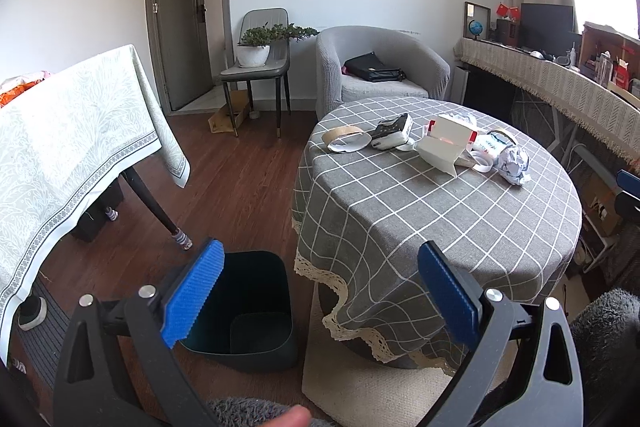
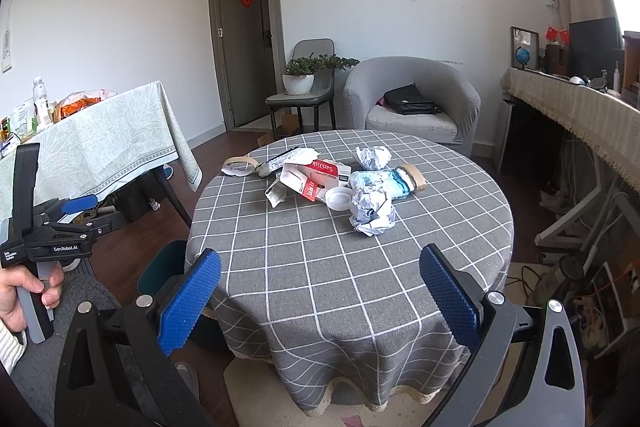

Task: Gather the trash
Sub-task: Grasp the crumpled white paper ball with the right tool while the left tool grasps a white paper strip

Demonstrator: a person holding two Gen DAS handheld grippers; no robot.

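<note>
Trash lies in a cluster on the far half of a round table with a grey checked cloth [image 2: 320, 267]: a tape roll [image 2: 239, 163], a torn red-and-white box [image 2: 316, 179], a white lid [image 2: 339, 198], crumpled paper [image 2: 372, 211], a second paper ball [image 2: 373, 157] and a labelled jar on its side [image 2: 390, 183]. The same box [image 1: 444, 143] and crumpled paper [image 1: 514, 165] show in the left wrist view. A dark empty bin [image 1: 244, 307] stands on the floor left of the table. My left gripper [image 1: 320, 291] is open above the bin and table edge. My right gripper [image 2: 320, 291] is open over the table's near side.
A second table with a pale patterned cloth [image 1: 68, 139] stands to the left. A grey armchair with a black bag [image 1: 380, 67] and a chair carrying a potted plant [image 1: 256, 59] sit behind. A long cluttered counter [image 1: 560, 83] runs along the right. A hand [image 2: 20, 291] holds the left gripper.
</note>
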